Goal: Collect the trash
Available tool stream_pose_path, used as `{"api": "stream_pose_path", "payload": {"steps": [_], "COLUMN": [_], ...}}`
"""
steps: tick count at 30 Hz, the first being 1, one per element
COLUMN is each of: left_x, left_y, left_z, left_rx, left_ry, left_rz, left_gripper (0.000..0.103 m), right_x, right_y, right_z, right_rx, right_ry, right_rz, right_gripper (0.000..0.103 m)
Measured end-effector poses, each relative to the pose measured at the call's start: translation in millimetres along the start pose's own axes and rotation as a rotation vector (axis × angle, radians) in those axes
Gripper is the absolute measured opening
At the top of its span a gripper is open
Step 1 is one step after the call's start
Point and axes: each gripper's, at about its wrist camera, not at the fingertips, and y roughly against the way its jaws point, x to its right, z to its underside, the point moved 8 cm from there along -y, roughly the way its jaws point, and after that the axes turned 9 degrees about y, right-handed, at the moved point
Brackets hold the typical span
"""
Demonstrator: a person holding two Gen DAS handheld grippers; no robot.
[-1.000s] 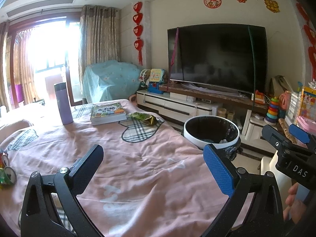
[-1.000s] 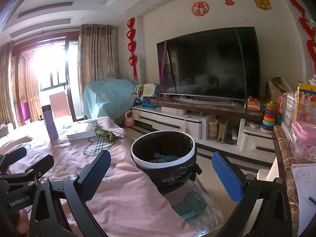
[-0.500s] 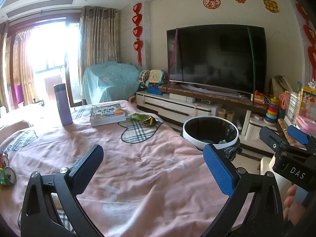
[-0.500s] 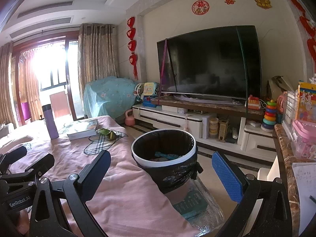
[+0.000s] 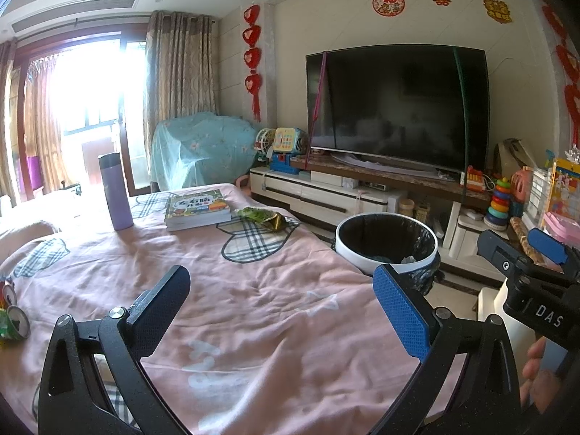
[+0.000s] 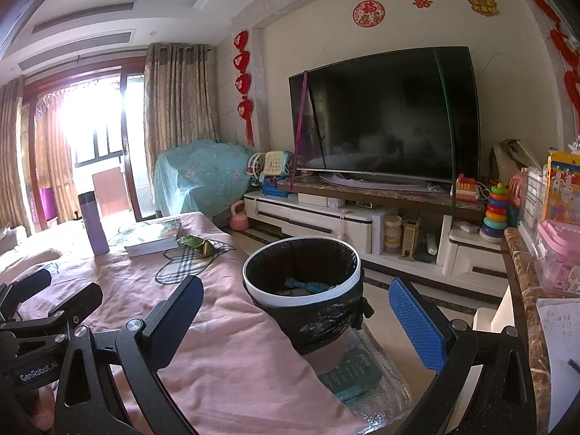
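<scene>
A crumpled green snack wrapper (image 5: 261, 215) (image 6: 197, 243) lies on the pink bedspread (image 5: 253, 326) beside a book. A round white-rimmed bin (image 5: 386, 239) (image 6: 302, 282) with a black liner stands on the floor off the bed's right edge, with some trash inside. A green drink can (image 5: 14, 322) lies at the bed's far left. My left gripper (image 5: 281, 308) hovers open and empty over the bedspread. My right gripper (image 6: 297, 320) is also open and empty, just in front of the bin. Each gripper shows at the edge of the other's view.
A purple flask (image 5: 115, 192) and a children's book (image 5: 197, 208) sit at the far side of the bed. Behind the bin are a TV cabinet (image 6: 326, 217) and a large TV (image 6: 388, 116). A marble counter (image 6: 525, 290) with a pink box stands at the right.
Both views have shifted only slightly. The bin sits a little lower and closer in the right wrist view. Both grippers stay open and nothing has been picked up.
</scene>
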Motion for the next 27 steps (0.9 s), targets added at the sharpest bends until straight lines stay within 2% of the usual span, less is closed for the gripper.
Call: {"api": "stream_pose_path", "payload": {"steps": [27], "left_x": [2.1], "left_y": [0.9], "left_z": [0.6], "left_rx": [-0.004], "left_ry": [-0.001], "left_rz": [0.005], "left_gripper": [0.103], "right_x": [-1.6], "right_y": [-0.1], "right_z": [0.5], "right_rx": [-0.002], "right_ry": [-0.003], "right_rz": [-0.004], "right_gripper": [0.103]}}
